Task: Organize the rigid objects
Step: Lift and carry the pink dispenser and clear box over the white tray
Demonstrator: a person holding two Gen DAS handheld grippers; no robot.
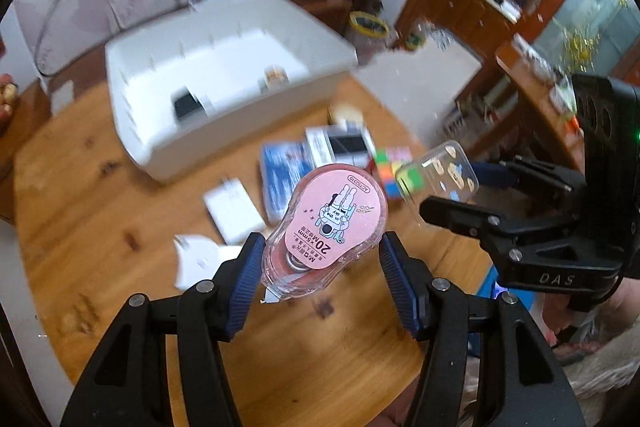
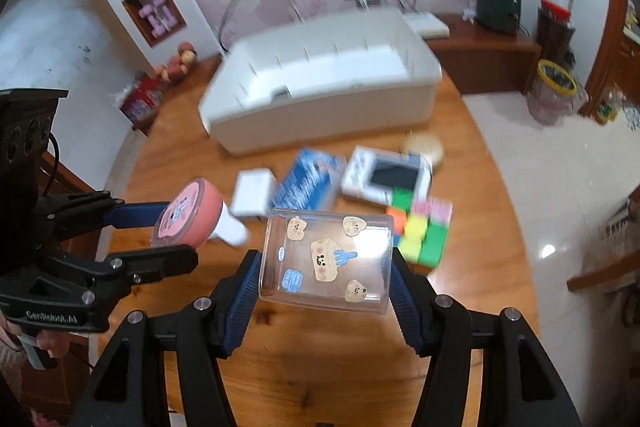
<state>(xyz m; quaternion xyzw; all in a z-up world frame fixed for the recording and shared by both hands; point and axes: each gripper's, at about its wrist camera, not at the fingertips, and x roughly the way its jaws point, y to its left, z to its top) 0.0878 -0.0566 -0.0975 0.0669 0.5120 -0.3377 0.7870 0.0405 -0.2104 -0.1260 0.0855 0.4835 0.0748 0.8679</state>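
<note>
The left gripper's (image 1: 320,259) fingers (image 1: 246,279) pinch a pink correction tape dispenser (image 1: 326,227) by its narrow sides, holding it in the air above the round wooden worktop (image 1: 100,227). The right gripper's (image 2: 324,279) fingers (image 2: 240,291) clamp a clear plastic case (image 2: 326,259) with cartoon stickers across its two short edges, also lifted, just beside the dispenser.

Both things look light and stiff. The dispenser's shell is smooth and curved, so it could pivot in a two-point grip; its flatter side walls near the middle seem the safest hold. The clear case is thin-walled and likely to flex or slip if squeezed hard, so gripping close to its corners should be steadier.

A white storage bin (image 2: 320,107) stands at the far edge of the worktop. Between it and the grippers lie a colour cube (image 2: 420,231), a blue packet (image 2: 308,183) and a small white box (image 2: 252,193).
</note>
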